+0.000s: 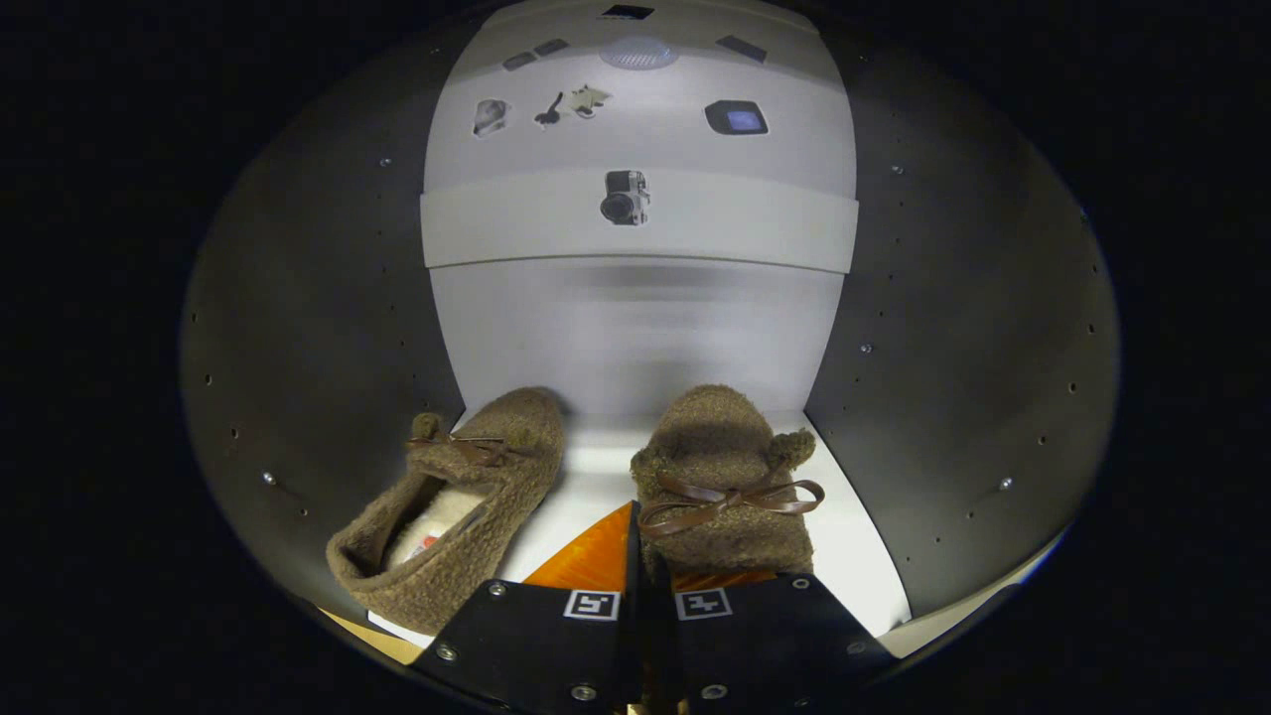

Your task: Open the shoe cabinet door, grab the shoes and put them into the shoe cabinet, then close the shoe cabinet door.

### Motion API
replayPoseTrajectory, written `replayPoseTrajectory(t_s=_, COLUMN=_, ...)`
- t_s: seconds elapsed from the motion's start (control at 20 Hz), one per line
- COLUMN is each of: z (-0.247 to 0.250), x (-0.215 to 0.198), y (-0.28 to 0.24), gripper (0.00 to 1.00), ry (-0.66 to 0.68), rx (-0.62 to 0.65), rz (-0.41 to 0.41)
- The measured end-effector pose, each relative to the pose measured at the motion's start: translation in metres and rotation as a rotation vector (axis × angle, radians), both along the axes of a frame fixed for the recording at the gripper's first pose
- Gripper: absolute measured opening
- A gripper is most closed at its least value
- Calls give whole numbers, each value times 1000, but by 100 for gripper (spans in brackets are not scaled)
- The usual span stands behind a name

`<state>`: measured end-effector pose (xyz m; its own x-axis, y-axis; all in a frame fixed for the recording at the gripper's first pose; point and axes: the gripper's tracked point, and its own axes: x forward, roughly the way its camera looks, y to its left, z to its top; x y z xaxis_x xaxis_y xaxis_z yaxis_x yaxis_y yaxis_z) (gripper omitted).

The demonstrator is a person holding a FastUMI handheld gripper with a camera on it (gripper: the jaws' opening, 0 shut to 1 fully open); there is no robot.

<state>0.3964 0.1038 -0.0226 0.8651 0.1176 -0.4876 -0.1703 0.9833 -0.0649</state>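
You see the open shoe cabinet with grey side walls [328, 328] holding both fuzzy brown slippers with brown bows. The left slipper [452, 506] rests on the white shelf [596, 477]. Your gripper [635, 556] is clenched on the right slipper [725, 467], fingers together on its heel edge.

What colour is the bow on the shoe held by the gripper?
Dark brown, on a lighter brown fuzzy shoe; the gripper view shows the bow best.
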Motion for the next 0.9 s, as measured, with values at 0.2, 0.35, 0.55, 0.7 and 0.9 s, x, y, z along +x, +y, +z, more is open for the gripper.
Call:
replayPoseTrajectory(t_s=0.2, z=-15, x=11, y=-1, gripper=6, ry=41, rx=-5, rz=-7)
replayPoseTrajectory(t_s=0.35, z=-19, x=14, y=0, gripper=6, ry=60, rx=19, rz=-11)
replayPoseTrajectory(t_s=0.55, z=-20, x=12, y=-2, gripper=10, ry=72, rx=21, rz=-20)
replayPoseTrajectory(t_s=0.7, z=-16, x=6, y=-3, gripper=14, ry=70, rx=17, rz=-32)
replayPoseTrajectory(t_s=0.9, z=-6, x=-8, y=-5, gripper=15, ry=59, rx=8, rz=-38)
